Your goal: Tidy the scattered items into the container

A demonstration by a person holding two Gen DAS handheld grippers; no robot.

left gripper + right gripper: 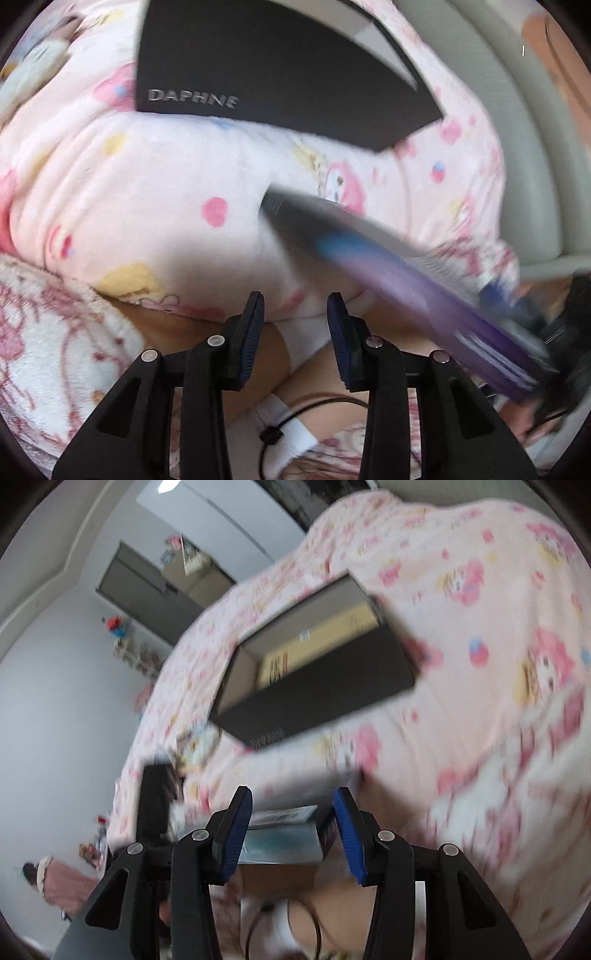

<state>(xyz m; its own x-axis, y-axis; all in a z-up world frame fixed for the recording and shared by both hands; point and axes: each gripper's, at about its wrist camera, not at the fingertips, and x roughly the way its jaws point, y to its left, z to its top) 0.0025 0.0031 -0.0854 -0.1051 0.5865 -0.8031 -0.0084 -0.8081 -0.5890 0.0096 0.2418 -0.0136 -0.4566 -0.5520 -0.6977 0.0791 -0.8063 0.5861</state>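
Note:
A black open box marked DAPHNE (pixel 258 66) lies on the pink cartoon-print blanket (pixel 147 184); it also shows in the right wrist view (pixel 321 686), with a yellow flat item (pixel 321 638) inside. My left gripper (pixel 295 306) is open and empty, below the box. My right gripper (pixel 291 805) is shut on a flat boxed item (pixel 284 834) with a white label and teal face. In the left wrist view that item appears as a blurred purple-and-blue box (pixel 399 280) reaching in from the right.
A grey bed frame edge (pixel 532 147) curves along the right. A white and pink fleece (pixel 48 332) lies at lower left. A black cable (pixel 310 406) runs over my lap. Walls, a dark door (pixel 147 587) and toys lie beyond the bed.

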